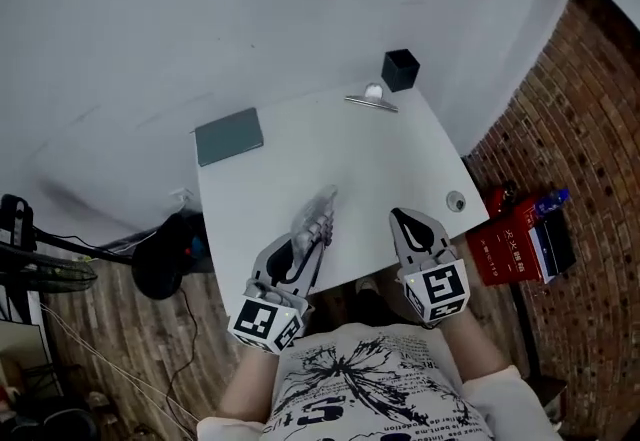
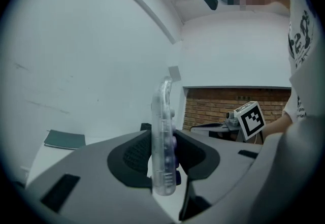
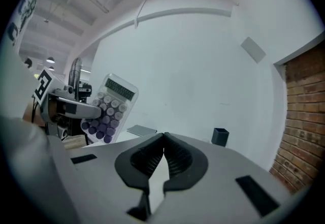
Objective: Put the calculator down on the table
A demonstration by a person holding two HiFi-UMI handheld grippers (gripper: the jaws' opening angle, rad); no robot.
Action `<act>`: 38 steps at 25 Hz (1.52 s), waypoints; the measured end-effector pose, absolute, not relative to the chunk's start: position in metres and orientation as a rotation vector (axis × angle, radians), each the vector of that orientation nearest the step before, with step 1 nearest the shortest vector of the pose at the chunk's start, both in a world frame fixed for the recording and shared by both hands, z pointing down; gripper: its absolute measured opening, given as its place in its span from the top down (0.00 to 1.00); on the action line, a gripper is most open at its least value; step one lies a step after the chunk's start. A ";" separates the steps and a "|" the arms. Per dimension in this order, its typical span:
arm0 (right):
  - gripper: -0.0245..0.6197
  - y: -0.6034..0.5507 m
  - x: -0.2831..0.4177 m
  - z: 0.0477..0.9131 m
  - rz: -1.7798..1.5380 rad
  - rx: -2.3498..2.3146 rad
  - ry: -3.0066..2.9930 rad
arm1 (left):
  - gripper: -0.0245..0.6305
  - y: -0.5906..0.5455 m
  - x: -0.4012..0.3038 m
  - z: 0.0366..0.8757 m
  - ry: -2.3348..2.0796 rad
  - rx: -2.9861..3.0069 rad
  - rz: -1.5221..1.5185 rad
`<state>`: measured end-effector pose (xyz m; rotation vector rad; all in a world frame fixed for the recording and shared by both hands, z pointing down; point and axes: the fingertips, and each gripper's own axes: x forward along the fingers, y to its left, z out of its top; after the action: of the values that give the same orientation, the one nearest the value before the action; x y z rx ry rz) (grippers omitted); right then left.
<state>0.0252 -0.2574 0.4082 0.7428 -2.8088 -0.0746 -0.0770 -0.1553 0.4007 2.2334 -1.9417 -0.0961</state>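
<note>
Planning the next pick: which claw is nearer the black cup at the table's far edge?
Right. The right claw sits at the near edge, almost in line with the black cup; the left claw, holding the calculator, is farther to the left.

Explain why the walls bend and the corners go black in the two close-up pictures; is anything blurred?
Left gripper view: a wide lens bends the white wall and blackens the picture's corners; the calculator is sharp. Right gripper view: same bending, soft even light. Head view: the brick wall bows, and the calculator looks smeared.

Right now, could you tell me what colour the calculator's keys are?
Purple and pale grey calculator keys, clearest in the right gripper view.
</note>
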 end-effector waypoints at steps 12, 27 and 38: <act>0.94 -0.377 -0.030 0.467 -0.032 0.358 -2.808 | 0.75 -0.276 -0.096 0.500 -1.951 1.857 -0.100; 0.94 -0.443 -0.051 0.551 0.133 0.209 -2.753 | 0.75 -0.342 -0.099 0.616 -1.763 1.556 -0.075; 0.94 -0.449 -0.066 0.570 0.131 0.157 -2.676 | 0.71 -0.349 -0.127 0.634 -1.740 1.398 -0.131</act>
<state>-0.0660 -0.4490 0.5700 0.1570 -2.6757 0.1312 -0.1267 -0.3486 0.6339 1.3984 -1.7401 -0.1312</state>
